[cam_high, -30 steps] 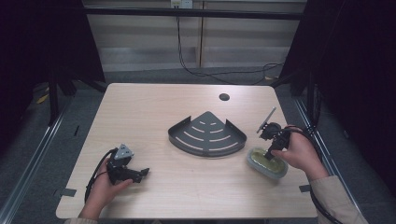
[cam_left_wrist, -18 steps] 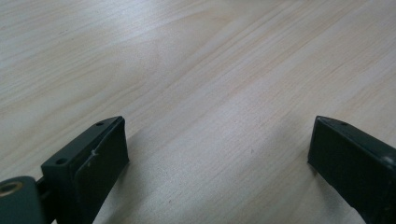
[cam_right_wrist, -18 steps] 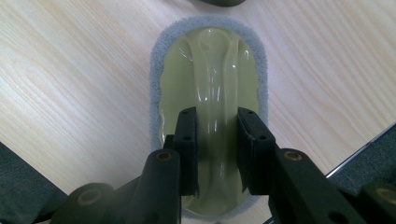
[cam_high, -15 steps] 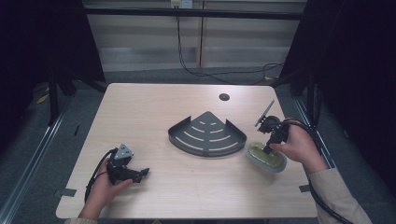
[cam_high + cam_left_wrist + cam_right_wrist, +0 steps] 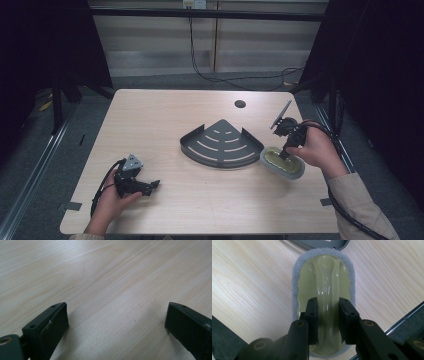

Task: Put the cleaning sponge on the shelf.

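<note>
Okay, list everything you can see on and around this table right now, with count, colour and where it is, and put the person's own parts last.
Light wood table: one, pale woodgrain, centre of the high view.
Dark grey fan-shaped metal corner shelf: one, slotted, middle of the table.
Oval scrubbing pad with yellow-green plastic grip and grey fibre rim: one, right of the shelf, near the table's right edge.
Round black cable hole: one, far side of the table.
Black cables: several, on the floor beyond the table.
Left gripper: one, black with a grey plate on top, near left of the table, jaws wide apart over bare wood.
Right gripper: one, black, jaws either side of the pad's raised grip.
Hands: two, left hand, right hand.
</note>
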A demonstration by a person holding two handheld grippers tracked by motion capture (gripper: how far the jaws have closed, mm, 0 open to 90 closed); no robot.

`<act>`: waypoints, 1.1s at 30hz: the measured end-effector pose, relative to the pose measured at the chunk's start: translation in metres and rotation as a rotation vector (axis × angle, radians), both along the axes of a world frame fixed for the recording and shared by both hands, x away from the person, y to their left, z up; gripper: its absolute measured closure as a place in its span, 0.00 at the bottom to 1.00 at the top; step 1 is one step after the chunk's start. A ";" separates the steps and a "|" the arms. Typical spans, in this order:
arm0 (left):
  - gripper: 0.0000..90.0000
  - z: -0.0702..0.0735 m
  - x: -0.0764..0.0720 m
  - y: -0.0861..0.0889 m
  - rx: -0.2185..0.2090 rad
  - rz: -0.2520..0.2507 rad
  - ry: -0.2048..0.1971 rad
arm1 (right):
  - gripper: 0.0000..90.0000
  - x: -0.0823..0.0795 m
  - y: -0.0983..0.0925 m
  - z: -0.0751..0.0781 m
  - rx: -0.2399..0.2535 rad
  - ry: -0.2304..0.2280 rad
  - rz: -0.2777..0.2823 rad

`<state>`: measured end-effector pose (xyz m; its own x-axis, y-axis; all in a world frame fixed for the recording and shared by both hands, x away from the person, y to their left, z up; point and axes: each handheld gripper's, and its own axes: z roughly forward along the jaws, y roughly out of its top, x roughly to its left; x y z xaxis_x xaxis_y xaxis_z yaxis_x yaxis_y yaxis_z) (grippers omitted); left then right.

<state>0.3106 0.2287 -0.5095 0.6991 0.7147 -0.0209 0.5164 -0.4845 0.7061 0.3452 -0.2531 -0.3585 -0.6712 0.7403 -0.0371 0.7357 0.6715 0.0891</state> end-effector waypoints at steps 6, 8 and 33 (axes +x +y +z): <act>0.05 0.000 0.000 0.000 -0.001 -0.002 0.001 | 0.79 0.007 0.004 0.009 0.001 -0.005 -0.003; 0.05 0.000 0.000 0.000 0.001 -0.001 0.000 | 0.79 0.009 0.006 0.012 0.008 -0.006 -0.007; 0.05 0.000 0.000 0.000 -0.003 0.002 -0.002 | 0.79 0.040 0.017 0.026 0.018 -0.034 -0.056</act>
<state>0.3105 0.2286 -0.5097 0.6979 0.7159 -0.0218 0.5157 -0.4812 0.7089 0.3848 -0.2360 -0.3326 -0.6276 0.7772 -0.0457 0.7681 0.6277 0.1267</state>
